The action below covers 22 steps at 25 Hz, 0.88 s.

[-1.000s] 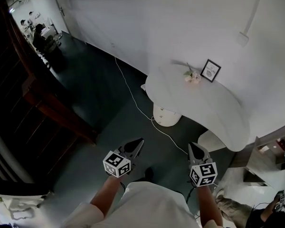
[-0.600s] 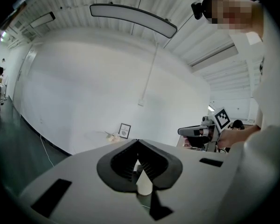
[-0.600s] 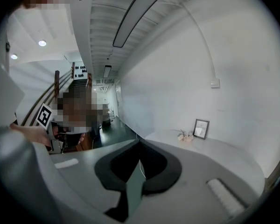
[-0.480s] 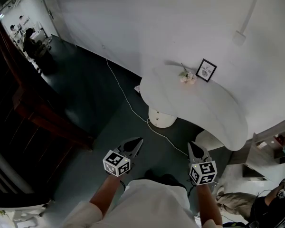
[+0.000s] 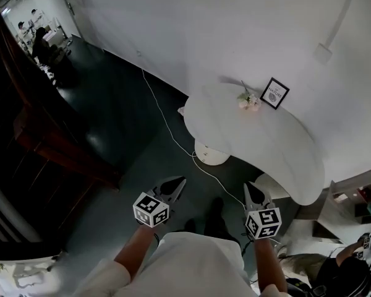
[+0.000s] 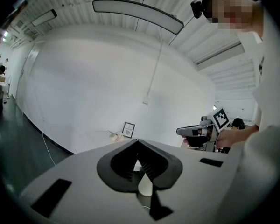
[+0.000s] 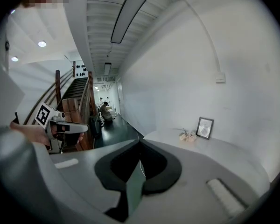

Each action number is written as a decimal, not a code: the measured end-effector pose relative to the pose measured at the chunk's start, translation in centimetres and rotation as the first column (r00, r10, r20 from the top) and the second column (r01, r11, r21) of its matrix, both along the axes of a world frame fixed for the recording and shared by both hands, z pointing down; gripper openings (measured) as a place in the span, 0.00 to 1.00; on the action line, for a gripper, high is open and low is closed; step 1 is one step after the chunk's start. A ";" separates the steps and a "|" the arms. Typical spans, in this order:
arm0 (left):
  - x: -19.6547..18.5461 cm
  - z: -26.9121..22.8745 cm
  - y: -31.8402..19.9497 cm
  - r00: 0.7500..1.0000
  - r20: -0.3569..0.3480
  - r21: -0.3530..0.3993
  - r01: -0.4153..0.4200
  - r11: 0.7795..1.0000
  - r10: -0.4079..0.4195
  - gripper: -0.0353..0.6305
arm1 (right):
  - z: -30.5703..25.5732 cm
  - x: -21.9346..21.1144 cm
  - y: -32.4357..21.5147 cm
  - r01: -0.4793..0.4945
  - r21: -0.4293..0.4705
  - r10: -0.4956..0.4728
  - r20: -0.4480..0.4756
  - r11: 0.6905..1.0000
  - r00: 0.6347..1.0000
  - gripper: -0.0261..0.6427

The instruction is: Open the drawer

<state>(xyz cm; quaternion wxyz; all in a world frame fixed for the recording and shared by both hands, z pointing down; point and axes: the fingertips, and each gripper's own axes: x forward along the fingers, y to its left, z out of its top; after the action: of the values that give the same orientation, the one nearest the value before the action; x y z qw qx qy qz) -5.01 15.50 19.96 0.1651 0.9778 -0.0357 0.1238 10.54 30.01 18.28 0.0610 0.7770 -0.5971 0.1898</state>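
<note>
Head view: left tool (image 5: 173, 187) and right tool (image 5: 255, 193) are carried shut and empty, scarcely shifted against the tabletop (image 5: 266, 141) since a second ago. Left gripper view: jaws are pressed together. Right gripper view: likewise; no drawer is seen, so opening is judged unstarted.

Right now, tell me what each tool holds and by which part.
Nothing is held: the left tool and the right tool are both shut, with nothing between their jaws.

Ahead of the right tongs (image 5: 251, 189), a white curved desk (image 5: 266, 141) carried a small black-framed picture (image 5: 274, 93) just beside pale flowers (image 5: 249, 100).
</note>
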 end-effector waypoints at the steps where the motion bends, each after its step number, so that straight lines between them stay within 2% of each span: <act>1: 0.5 0.1 -0.3 1.000 0.002 0.001 0.009 1.000 -0.009 0.06 | 0.2 0.6 -0.5 0.012 -0.003 -0.012 0.001 1.000 1.000 0.06; 13: 8.7 1.0 -3.6 0.993 0.023 0.006 0.116 0.993 -0.116 0.06 | 2.2 9.9 -7.4 0.167 -0.036 -0.165 0.038 0.985 0.985 0.06; 22: 13.3 3.6 -5.3 0.974 0.058 -0.013 0.222 0.975 -0.221 0.06 | 5.6 13.9 -11.3 0.318 -0.086 -0.312 0.085 0.944 0.946 0.06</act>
<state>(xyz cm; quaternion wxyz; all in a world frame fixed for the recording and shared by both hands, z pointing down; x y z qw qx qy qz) 8.28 10.20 23.52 0.1863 0.9623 -0.1476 0.1323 24.44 18.69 23.90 0.1077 0.6604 -0.7054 0.2338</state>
